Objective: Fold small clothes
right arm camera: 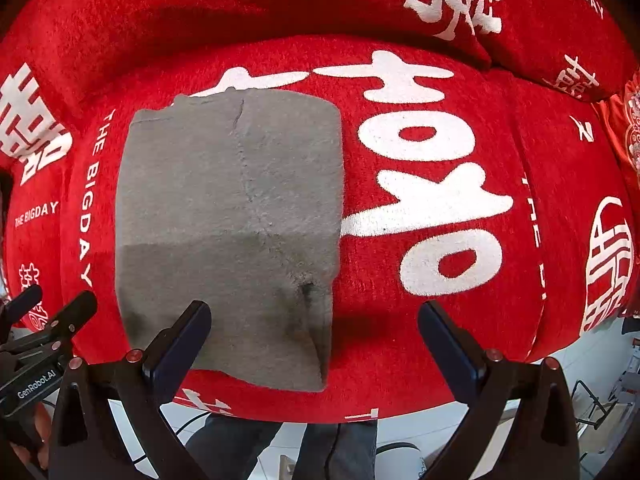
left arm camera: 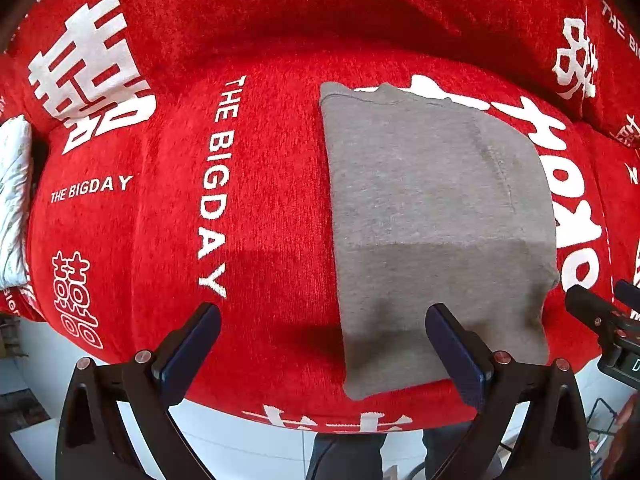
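A grey garment [left arm camera: 436,216] lies folded into a flat rectangle on the red sofa seat [left arm camera: 260,208]; it also shows in the right wrist view [right arm camera: 228,220]. My left gripper [left arm camera: 322,344] is open and empty, above the garment's near left edge. My right gripper [right arm camera: 314,340] is open and empty, above the garment's near right corner. Each gripper shows at the edge of the other's view: the right one [left arm camera: 600,312] and the left one [right arm camera: 52,312].
The sofa's red cover with white lettering rises into a backrest [left arm camera: 320,8] behind the seat. A white patterned cushion [left arm camera: 14,200] sits at the far left. The seat's front edge [right arm camera: 360,412] drops to a white tiled floor, where dark-trousered legs [right arm camera: 280,452] stand.
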Motion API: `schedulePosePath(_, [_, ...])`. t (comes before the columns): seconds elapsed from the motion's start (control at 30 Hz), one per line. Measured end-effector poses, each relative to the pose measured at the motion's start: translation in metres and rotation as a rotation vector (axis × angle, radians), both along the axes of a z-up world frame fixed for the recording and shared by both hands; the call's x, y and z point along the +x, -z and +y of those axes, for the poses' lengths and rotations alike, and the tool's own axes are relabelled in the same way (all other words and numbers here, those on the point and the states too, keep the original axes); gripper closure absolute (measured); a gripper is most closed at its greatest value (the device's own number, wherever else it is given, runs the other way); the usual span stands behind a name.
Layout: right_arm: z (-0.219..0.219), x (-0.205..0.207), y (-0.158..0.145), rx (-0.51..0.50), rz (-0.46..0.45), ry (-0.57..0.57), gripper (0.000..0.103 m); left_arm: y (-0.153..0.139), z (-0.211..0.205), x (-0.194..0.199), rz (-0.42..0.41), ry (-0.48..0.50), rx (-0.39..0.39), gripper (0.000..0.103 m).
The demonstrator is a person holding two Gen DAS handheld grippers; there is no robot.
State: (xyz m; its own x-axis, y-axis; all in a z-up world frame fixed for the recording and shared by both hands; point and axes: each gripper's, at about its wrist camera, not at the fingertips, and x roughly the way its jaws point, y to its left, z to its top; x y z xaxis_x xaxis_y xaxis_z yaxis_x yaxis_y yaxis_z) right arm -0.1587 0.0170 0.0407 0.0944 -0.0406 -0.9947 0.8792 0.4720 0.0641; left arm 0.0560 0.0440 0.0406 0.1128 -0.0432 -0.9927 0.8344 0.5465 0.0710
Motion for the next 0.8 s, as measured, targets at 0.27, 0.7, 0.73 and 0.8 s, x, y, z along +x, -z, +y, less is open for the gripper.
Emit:
schedulePosePath(0.27, [0.0002, 0.0004, 0.0000, 0.000, 0.000, 0.000, 0.000, 0.0009, 0.0021, 0.0000, 0.001, -0.003, 0.002, 0.001])
schedulePosePath(0.7, [0.0021, 0.0009, 0.0006, 0.002, -0.001, 0.000, 0.000, -0.0004, 0.0031, 0.0004, -0.008, -0.012, 0.000, 0.001])
schedulePosePath(0.73, [0.0030, 0.0011, 0.0006, 0.002, -0.001, 0.000, 0.000, -0.0003, 0.0030, 0.0000, -0.006, -0.012, 0.000, 0.001])
schedulePosePath(0.8, [0.0045, 0.0021, 0.0014, 0.004, -0.001, 0.000, 0.000, -0.0003, 0.0027, -0.0003, -0.006, -0.013, 0.001, 0.001])
